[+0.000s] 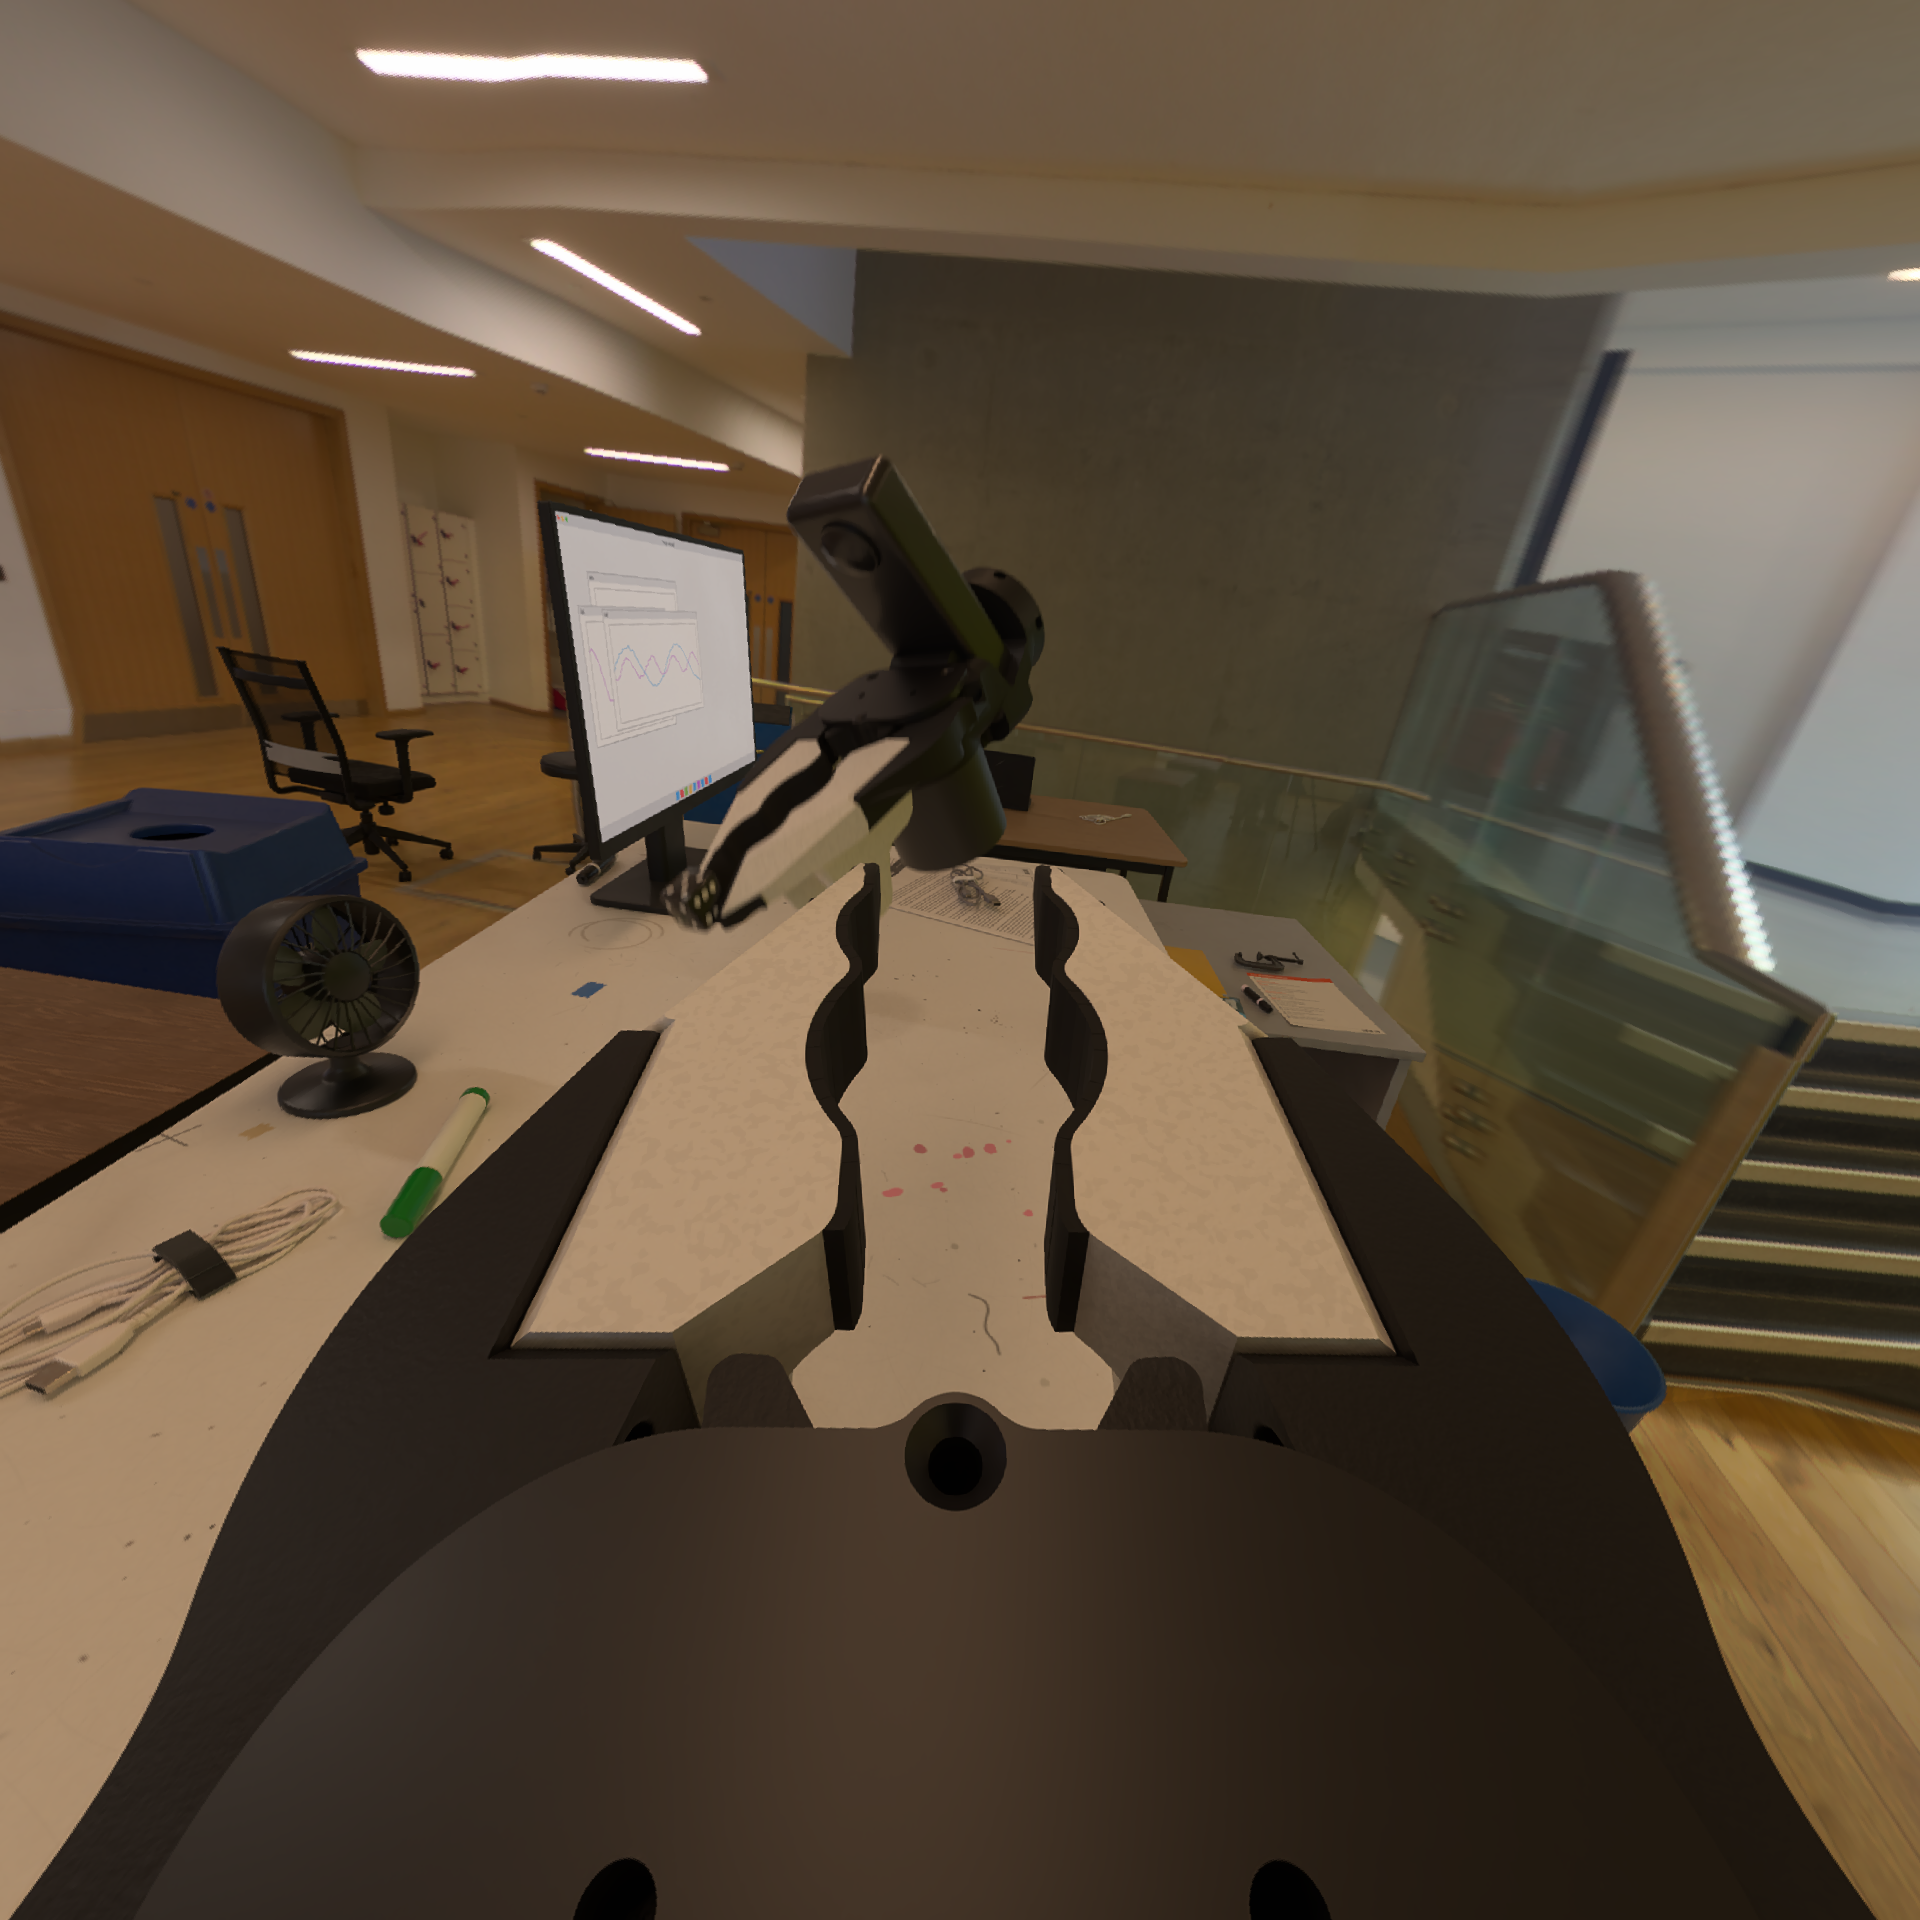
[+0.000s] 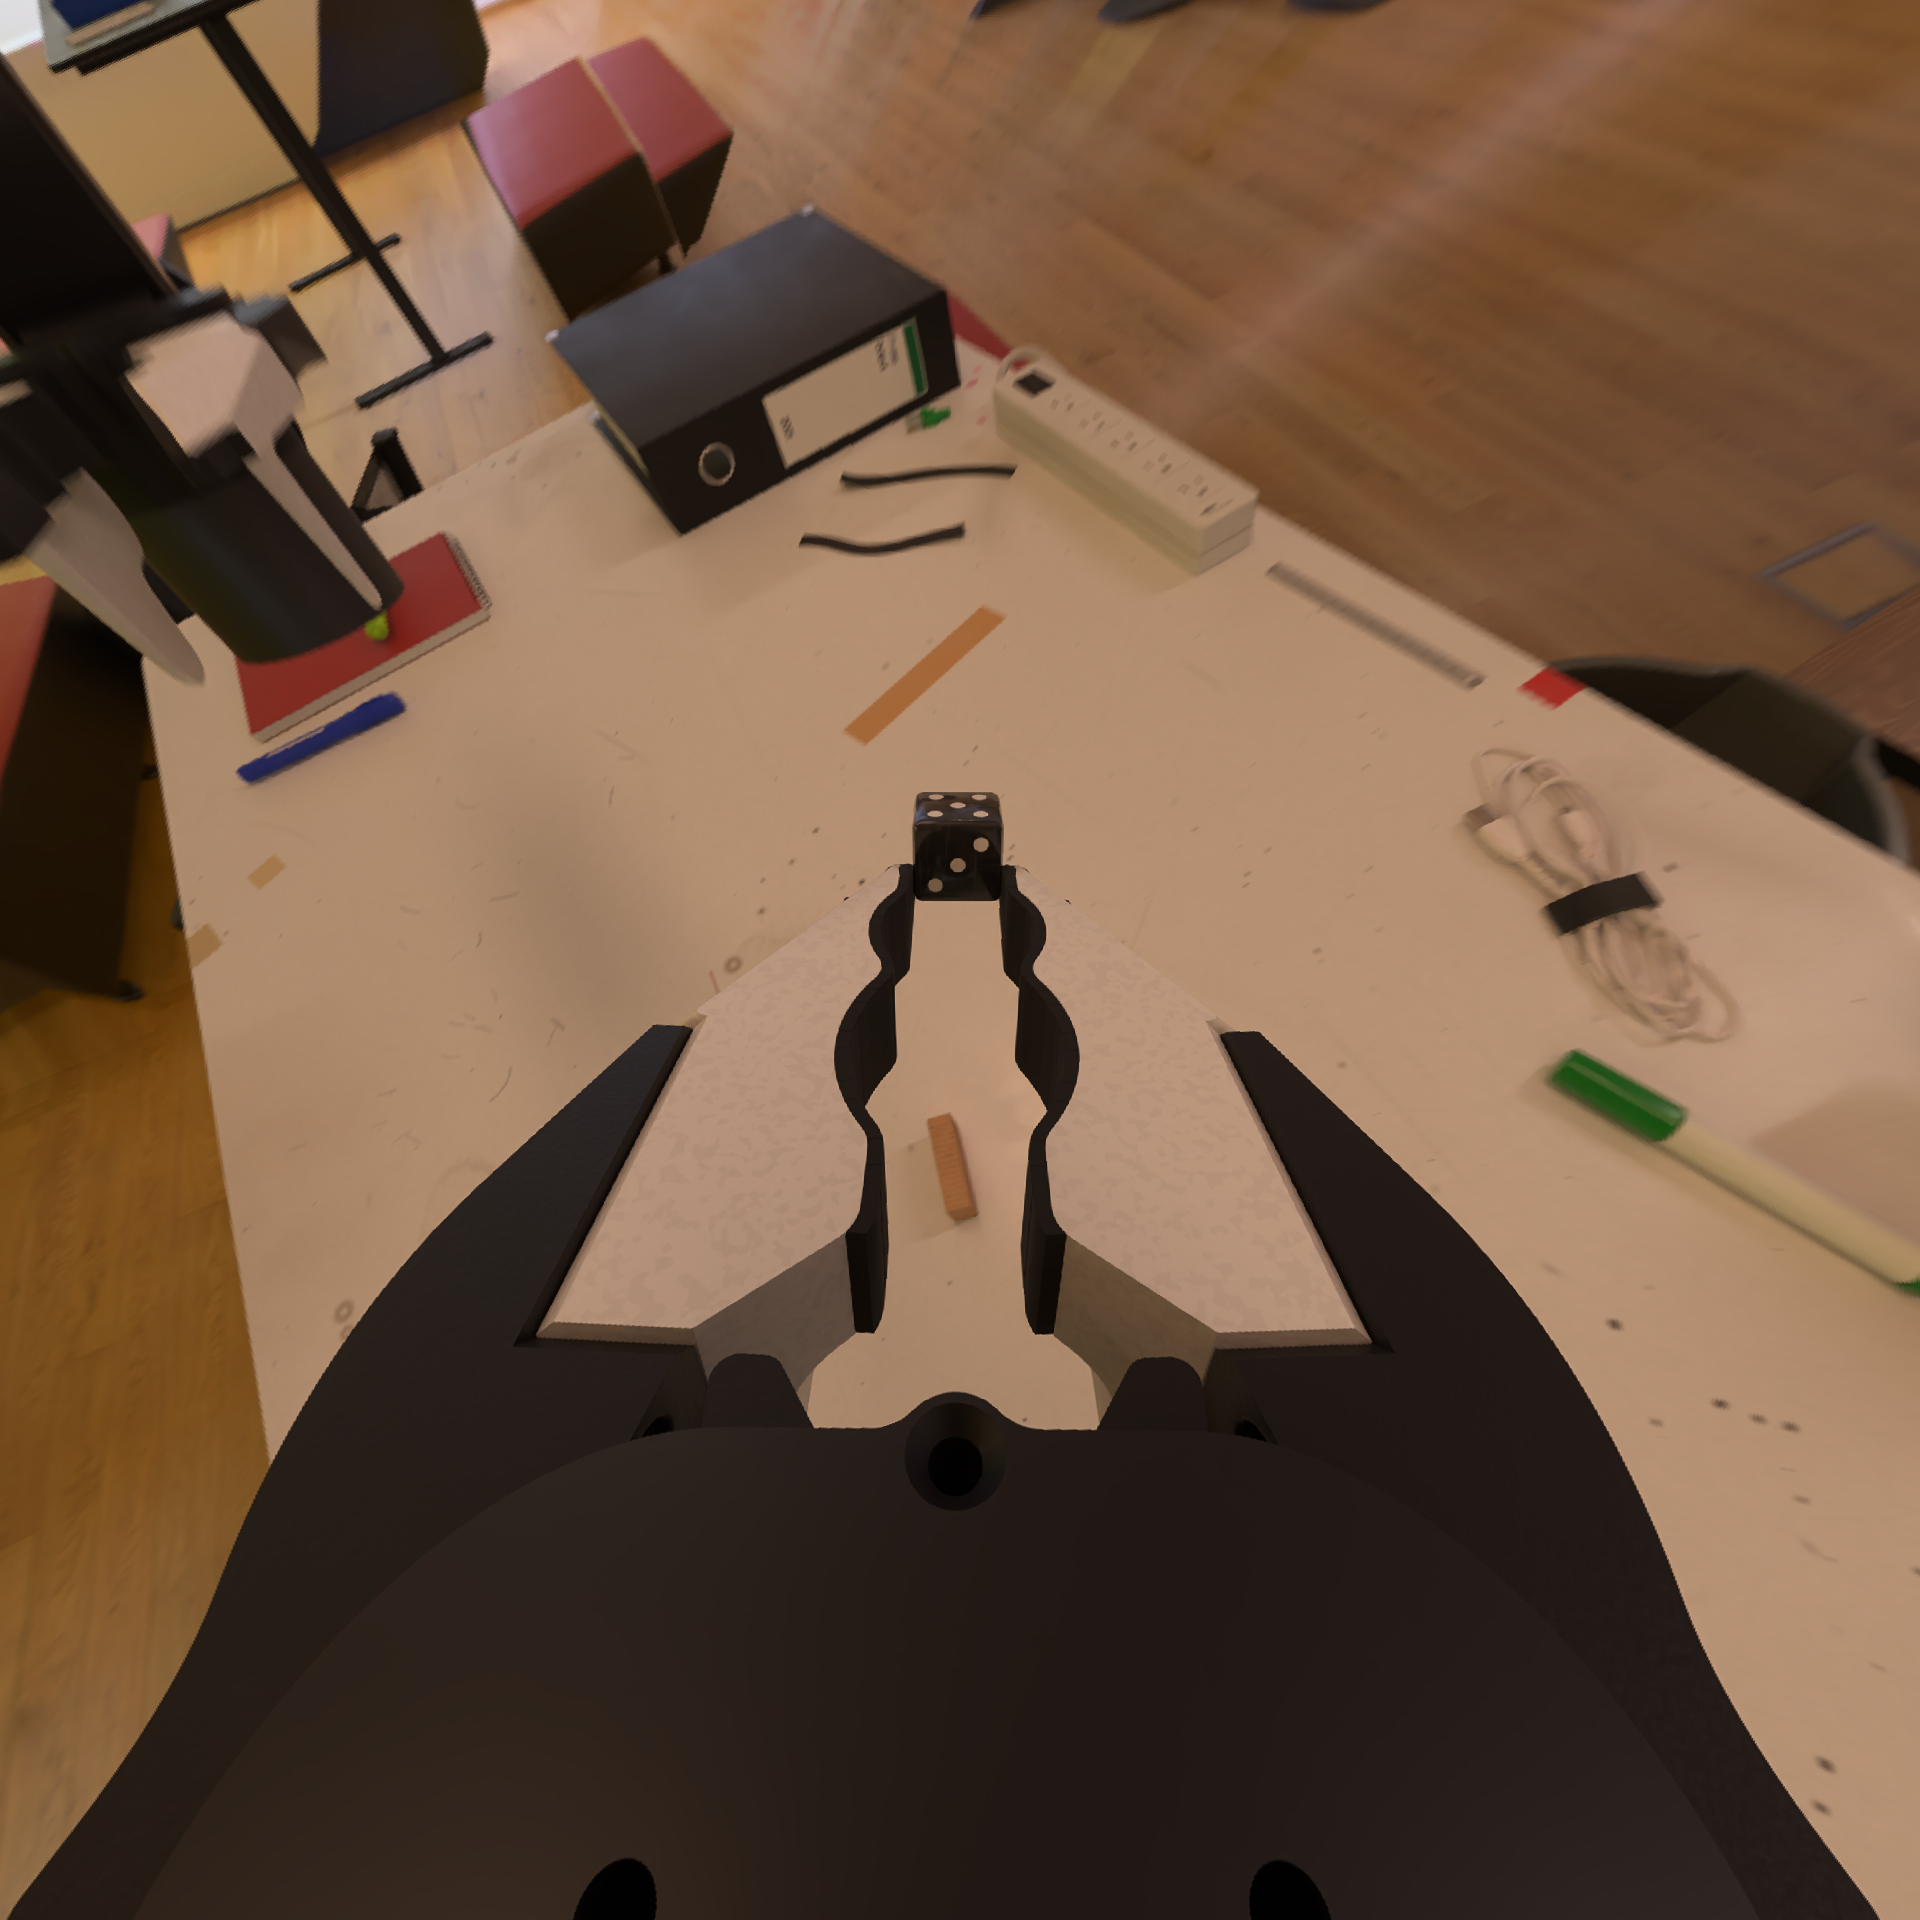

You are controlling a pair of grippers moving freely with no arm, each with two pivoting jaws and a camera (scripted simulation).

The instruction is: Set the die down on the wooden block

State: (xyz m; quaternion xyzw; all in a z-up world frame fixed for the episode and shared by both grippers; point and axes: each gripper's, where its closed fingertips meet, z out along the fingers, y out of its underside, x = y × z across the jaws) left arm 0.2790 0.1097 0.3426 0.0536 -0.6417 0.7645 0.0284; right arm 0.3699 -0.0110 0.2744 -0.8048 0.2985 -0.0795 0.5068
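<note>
In the right wrist view my right gripper is shut on a black die with white pips, held at the fingertips above the white table. A small wooden block lies flat on the table below, seen between the fingers, nearer to me than the die. In the left wrist view my left gripper is open and empty above the table. The right gripper shows there farther off, tilted down to the left, with the die at its tips. The block does not show in that view.
A black binder, a power strip, a red notebook, a blue pen, a white cable bundle and a green marker lie on the table. A fan and monitor stand at the left.
</note>
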